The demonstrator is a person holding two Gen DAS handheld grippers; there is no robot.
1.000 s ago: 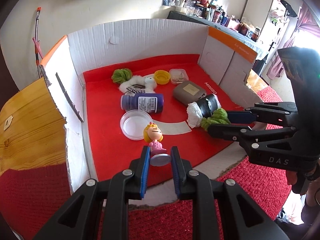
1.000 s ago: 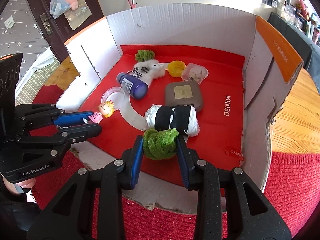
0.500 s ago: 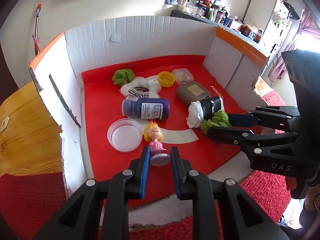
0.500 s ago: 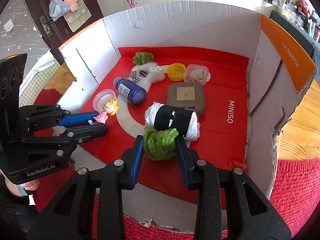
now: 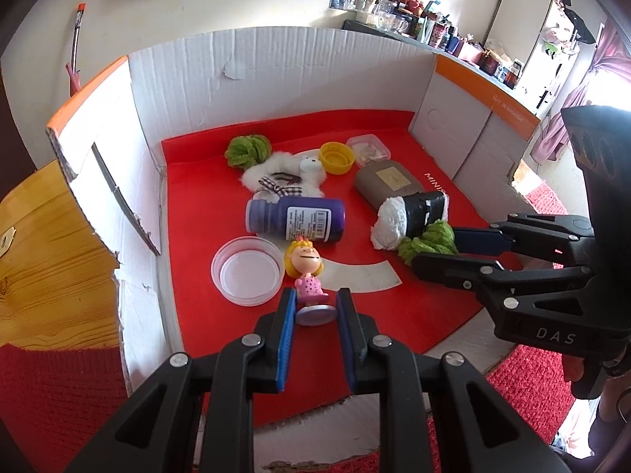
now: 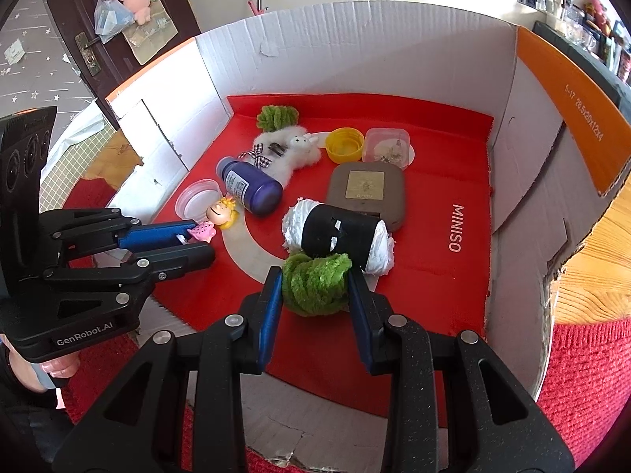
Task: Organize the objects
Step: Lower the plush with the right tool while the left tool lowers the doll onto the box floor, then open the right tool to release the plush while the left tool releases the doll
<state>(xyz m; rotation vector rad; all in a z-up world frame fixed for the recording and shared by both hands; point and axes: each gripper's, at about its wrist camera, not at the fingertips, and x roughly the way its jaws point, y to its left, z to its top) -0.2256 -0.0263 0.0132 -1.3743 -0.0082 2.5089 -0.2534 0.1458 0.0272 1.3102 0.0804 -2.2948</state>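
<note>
My left gripper (image 5: pixel 314 307) is shut on a small blonde doll figurine (image 5: pixel 307 276) in a pink dress, held by its round base over the red floor of the cardboard box (image 5: pixel 276 63); it also shows in the right wrist view (image 6: pixel 215 218). My right gripper (image 6: pixel 315 287) is shut on a green yarn ball (image 6: pixel 315 283), held next to a white yarn roll with a black band (image 6: pixel 339 234). The green ball also shows in the left wrist view (image 5: pixel 430 238).
On the red floor lie a purple bottle (image 5: pixel 295 218), a clear round lid (image 5: pixel 247 270), a second green yarn ball (image 5: pixel 248 151), a white plush toy (image 5: pixel 284 175), a yellow cap (image 5: pixel 336 157), a clear small container (image 5: pixel 368 149) and a grey case (image 5: pixel 388 183).
Both grippers have moved forward into the box with their objects still held. The doll now hangs beside the clear lid, close to the purple bottle.
</note>
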